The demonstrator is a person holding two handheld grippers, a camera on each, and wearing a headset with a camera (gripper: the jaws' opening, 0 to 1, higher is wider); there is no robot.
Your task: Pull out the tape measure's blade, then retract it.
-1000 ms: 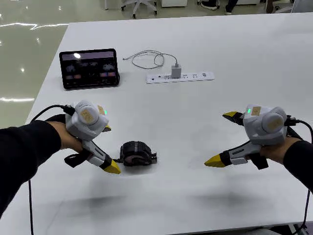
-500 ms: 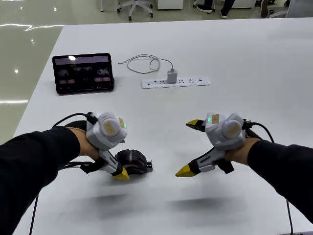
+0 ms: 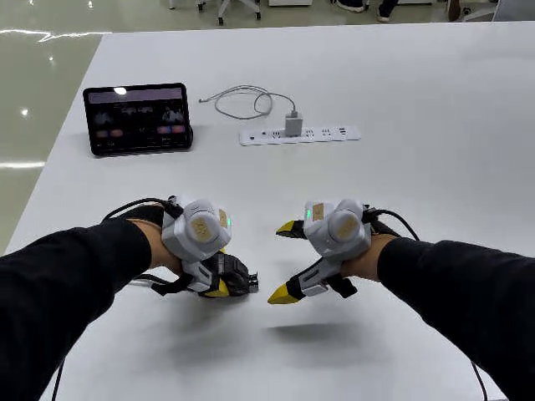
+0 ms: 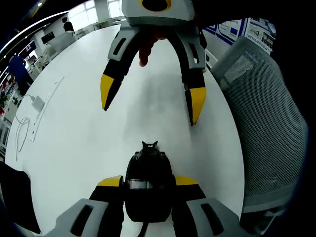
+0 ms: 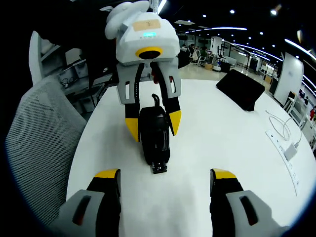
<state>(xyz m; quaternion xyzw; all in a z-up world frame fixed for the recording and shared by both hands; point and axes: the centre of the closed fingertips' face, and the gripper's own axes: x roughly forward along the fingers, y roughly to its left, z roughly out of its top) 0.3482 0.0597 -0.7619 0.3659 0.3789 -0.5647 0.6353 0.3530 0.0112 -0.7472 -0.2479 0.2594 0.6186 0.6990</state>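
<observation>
A black tape measure (image 3: 241, 276) lies on the white table (image 3: 401, 100), its blade hook (image 4: 149, 145) pointing at the right gripper. My left gripper (image 3: 224, 282) is shut on its case, one yellow-tipped jaw on each side (image 4: 147, 181). My right gripper (image 3: 282, 261) stands open just right of it, facing the hook with a small gap between. From the right gripper view, the tape measure (image 5: 155, 143) sits in the left gripper (image 5: 153, 126), and my own jaws (image 5: 164, 174) spread wide below it. The blade is drawn in.
At the back of the table a dark tablet (image 3: 138, 117) stands beside a white power strip (image 3: 301, 134) with a charger and a coiled cable (image 3: 242, 102). A grey mesh chair (image 4: 266, 123) stands by the near table edge. Glossy floor lies left.
Both grippers have come together toward the table's middle. The left gripper has slid over the tape measure and closed on it. The right gripper has moved left up to the hook end.
</observation>
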